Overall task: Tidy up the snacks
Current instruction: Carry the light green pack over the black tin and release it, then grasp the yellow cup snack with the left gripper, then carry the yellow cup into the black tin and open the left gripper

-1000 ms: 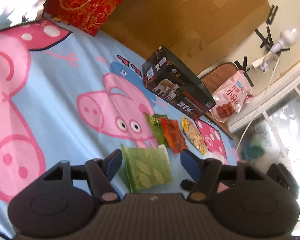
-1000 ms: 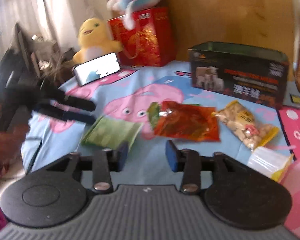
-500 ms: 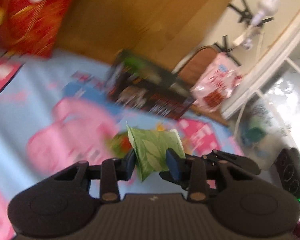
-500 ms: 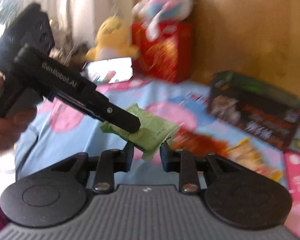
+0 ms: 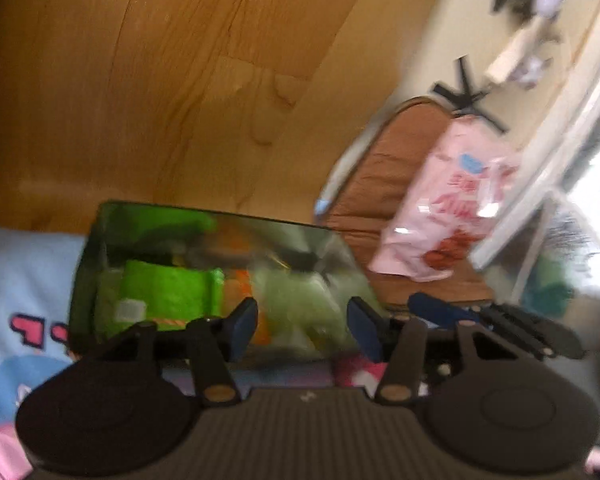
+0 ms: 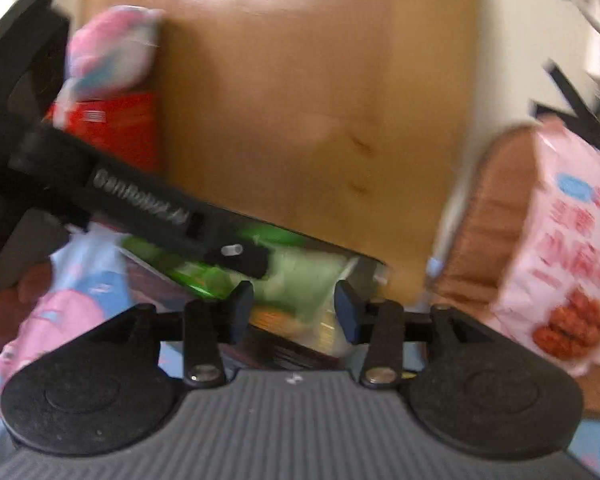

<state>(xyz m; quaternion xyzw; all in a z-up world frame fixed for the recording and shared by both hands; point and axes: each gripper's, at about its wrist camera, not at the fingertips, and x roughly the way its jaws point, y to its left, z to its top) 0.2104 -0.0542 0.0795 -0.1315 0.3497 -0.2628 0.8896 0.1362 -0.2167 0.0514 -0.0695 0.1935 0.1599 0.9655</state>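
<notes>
The dark open snack box [image 5: 88,264] stands on the cartoon blanket against the wooden headboard. Inside lie a bright green packet [image 5: 164,294], an orange one and the pale green leaf-print packet [image 5: 296,300], which is blurred. My left gripper [image 5: 302,328] is open just above the box's near rim, with nothing between its fingers. My right gripper [image 6: 294,312] is open over the same box [image 6: 364,268], and the pale green packet [image 6: 304,280] shows past its fingers. The left gripper's arm [image 6: 140,208] crosses the right wrist view.
A pink snack bag [image 5: 456,216] leans on a brown chair [image 5: 396,160] to the right of the box; the bag also shows in the right wrist view [image 6: 560,248]. A red gift bag [image 6: 116,132] with a plush toy on it stands at the back left. The blue blanket [image 5: 24,272] lies left.
My left gripper carried the pale green packet from the blanket to the box and opened; the packet now lies in the box. My right gripper followed to the box and opened wider.
</notes>
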